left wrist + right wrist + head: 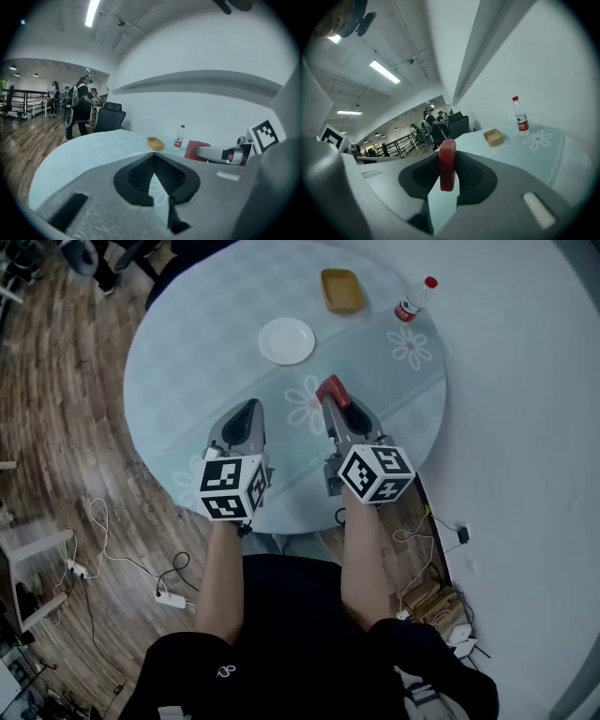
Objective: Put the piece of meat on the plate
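A red piece of meat [332,390] stands upright between the jaws of my right gripper [330,401], which is shut on it over the near middle of the round table [187,352]. In the right gripper view the meat [446,164] sticks up from the pads. The white plate [286,340] lies bare on the pale blue cloth, a short way beyond and left of the meat. My left gripper [248,409] hovers beside the right one, its tips together with nothing in them. From the left gripper view the meat [196,149] shows at the right.
A tan dish [342,291] and a red-capped bottle [413,298] stand at the table's far side. A white wall runs close on the right. Cables lie on the wooden floor [56,427] at the left. People and an office chair [110,119] are beyond the table.
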Demonstrator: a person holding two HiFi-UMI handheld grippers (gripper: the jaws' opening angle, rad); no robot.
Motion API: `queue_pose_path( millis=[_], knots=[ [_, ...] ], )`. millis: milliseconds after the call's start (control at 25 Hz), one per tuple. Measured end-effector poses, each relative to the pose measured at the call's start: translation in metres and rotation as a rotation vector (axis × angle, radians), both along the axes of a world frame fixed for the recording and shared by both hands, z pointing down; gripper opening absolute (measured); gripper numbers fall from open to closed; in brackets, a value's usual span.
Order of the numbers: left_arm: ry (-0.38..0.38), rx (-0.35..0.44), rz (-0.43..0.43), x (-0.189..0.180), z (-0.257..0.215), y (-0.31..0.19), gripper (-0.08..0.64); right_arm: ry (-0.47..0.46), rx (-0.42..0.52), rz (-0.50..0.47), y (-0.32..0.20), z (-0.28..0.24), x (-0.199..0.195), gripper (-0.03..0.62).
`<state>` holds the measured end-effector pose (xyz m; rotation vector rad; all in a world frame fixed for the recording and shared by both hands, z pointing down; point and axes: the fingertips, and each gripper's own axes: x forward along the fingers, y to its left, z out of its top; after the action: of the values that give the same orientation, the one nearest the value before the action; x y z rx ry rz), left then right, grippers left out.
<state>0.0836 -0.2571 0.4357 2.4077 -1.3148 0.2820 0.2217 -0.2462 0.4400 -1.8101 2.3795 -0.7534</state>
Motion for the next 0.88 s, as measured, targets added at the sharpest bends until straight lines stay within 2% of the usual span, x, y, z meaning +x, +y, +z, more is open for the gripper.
queue_pose_path(
  millis=[360, 720, 880],
  knots=[
    [-0.002, -0.108, 0.039, 0.005, 0.047, -0.043, -0.006, -0.054, -0.186, 0.022, -0.046, 0.068, 0.014, 0.102],
    [0.006, -0.165, 0.001, -0.023, 0.071, -0.085, -0.006, -0.067, -0.364, -0.125, -0.142, 0.137, -0.015, 0.103],
    [0.003, -0.19, -0.032, -0.041, 0.078, -0.096, -0.006, -0.084, -0.422, -0.184, -0.189, 0.146, -0.037, 0.103]
  ],
)
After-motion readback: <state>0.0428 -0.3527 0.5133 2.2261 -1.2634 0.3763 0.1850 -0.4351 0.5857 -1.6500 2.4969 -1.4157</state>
